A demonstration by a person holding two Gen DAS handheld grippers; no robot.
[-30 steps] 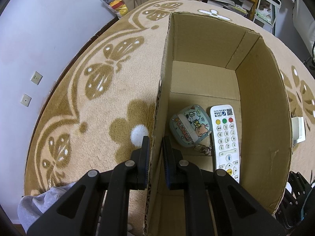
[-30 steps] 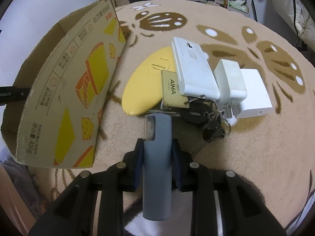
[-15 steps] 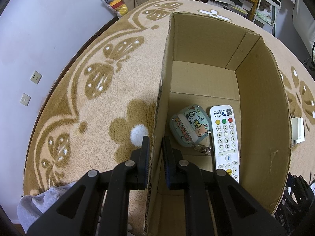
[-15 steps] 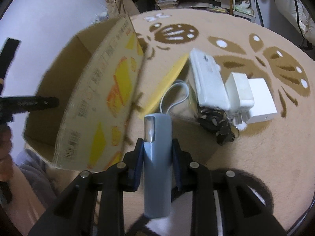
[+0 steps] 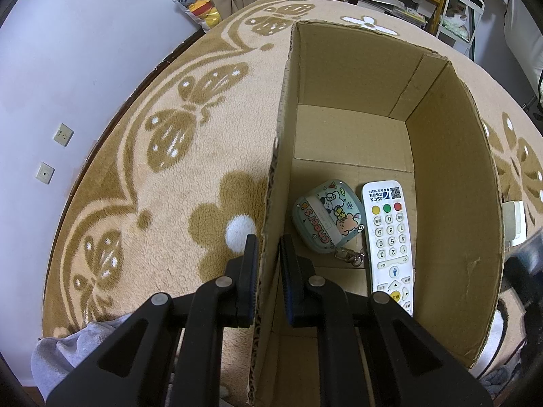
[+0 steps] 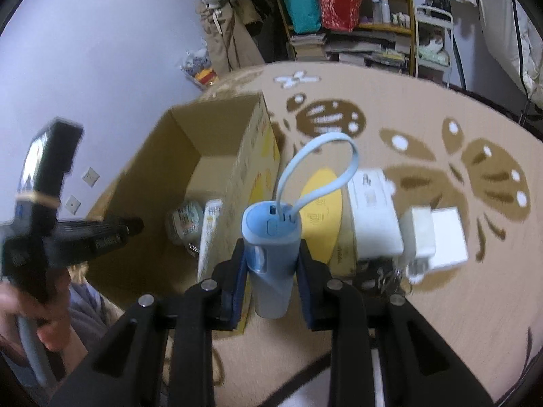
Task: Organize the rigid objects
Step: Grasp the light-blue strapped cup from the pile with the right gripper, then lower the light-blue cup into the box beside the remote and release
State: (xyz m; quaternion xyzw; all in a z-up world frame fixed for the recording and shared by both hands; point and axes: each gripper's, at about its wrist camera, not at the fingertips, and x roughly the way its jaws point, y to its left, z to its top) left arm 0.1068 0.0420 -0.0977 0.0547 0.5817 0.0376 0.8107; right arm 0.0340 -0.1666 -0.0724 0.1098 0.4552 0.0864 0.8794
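Right claw point(image 6: 269, 268) pinching the blue power bank point(image 6: 270, 254) upright, just right of the cardboard box point(image 5: 451, 183), so it goes left while left claw point(image 5: 268, 264) clamps the box wall.

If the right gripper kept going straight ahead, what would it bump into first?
Probably the cardboard box. The right gripper, shut on a blue power bank, points roughly at the box's near wall, with a yellow oval thing just beside. Depth is hard to judge.

Flower-patterned rug point(image 5: 176, 183); wall sockets point(image 5: 62, 134); cluttered bookshelf point(image 6: 356, 10); plush-toy bag point(image 5: 197, 0).
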